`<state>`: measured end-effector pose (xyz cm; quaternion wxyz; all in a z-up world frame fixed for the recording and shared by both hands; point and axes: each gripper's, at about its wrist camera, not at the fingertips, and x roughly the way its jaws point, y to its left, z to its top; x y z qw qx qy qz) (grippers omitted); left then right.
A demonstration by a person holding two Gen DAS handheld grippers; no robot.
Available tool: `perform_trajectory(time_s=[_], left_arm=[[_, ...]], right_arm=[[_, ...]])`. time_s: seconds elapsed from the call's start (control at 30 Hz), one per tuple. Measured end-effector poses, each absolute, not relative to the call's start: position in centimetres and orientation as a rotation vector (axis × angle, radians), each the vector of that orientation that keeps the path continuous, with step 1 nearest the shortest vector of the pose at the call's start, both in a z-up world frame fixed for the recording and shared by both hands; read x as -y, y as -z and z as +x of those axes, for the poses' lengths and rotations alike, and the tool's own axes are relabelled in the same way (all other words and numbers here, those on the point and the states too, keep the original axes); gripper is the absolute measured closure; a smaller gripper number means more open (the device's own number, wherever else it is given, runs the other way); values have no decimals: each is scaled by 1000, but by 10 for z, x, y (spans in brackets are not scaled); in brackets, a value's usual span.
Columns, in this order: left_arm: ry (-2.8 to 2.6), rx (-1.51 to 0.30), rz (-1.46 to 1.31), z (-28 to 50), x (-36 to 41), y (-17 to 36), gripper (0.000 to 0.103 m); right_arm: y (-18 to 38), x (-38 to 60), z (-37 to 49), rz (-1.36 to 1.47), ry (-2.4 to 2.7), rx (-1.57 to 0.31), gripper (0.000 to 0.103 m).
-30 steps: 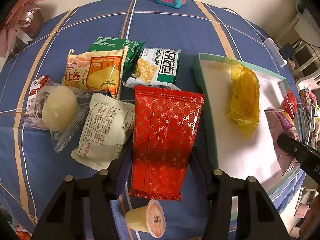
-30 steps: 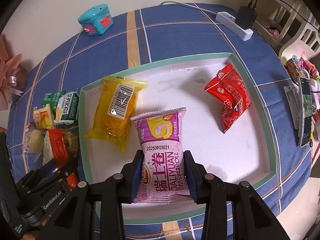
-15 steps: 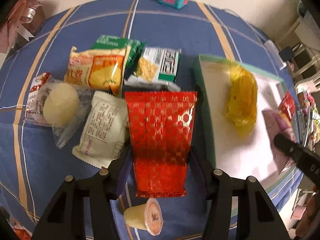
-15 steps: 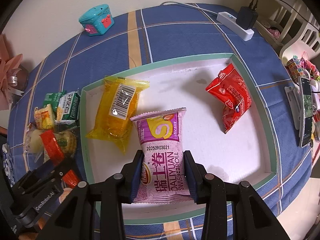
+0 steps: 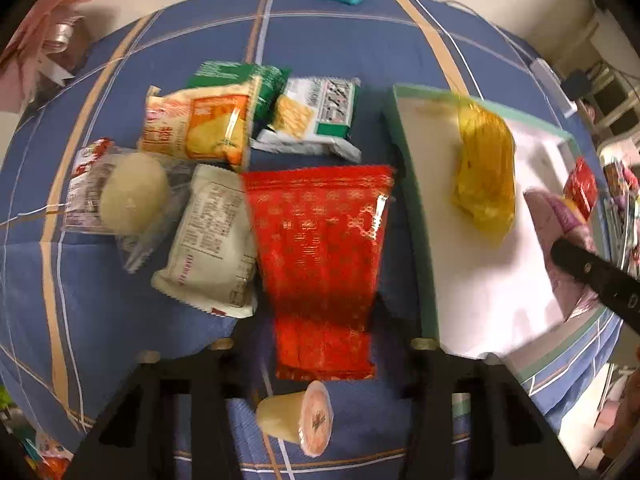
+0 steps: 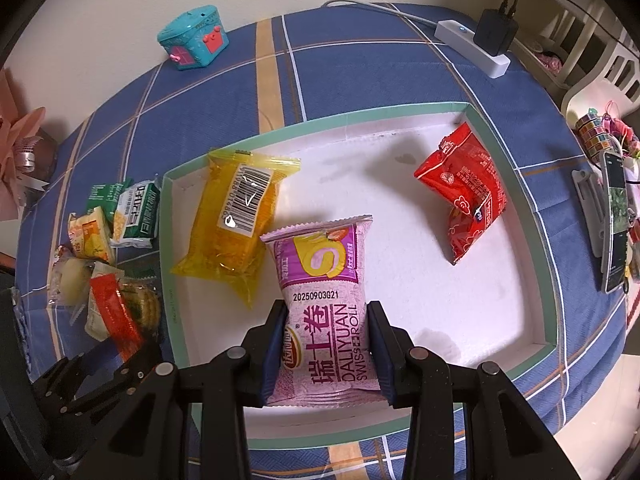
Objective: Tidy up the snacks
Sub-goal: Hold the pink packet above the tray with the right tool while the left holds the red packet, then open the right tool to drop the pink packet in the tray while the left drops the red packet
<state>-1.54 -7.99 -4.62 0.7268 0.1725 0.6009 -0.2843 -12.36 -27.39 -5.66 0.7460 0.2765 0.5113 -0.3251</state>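
only the right wrist view shows the power strip (image 6: 472, 46) at the tabletop's far right edge and the red snack bag (image 6: 464, 188) in the tray's (image 6: 516, 184) far right corner; the left view alone shows a jelly cup (image 5: 298, 416) near the tabletop's near edge; right gripper (image 6: 327, 350) is clamped on the pink swiss roll pack (image 6: 324, 296) over the tray's near edge; left gripper (image 5: 324, 344) sits wide apart around the red gold-patterned packet (image 5: 320, 256), looks lifted, grip unclear
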Motion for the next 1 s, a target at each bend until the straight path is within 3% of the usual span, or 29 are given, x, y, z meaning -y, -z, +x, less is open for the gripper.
perform_trajectory(time_s=[0.57,1.0], left_arm=[[728,-1183,298,-29,80,-18,58],[884,-1230,400,-80,127,2,57]], right_arm=[[61,284,-130,631,734,-1124,61],[58,303,-152,662,836,-1095,61]])
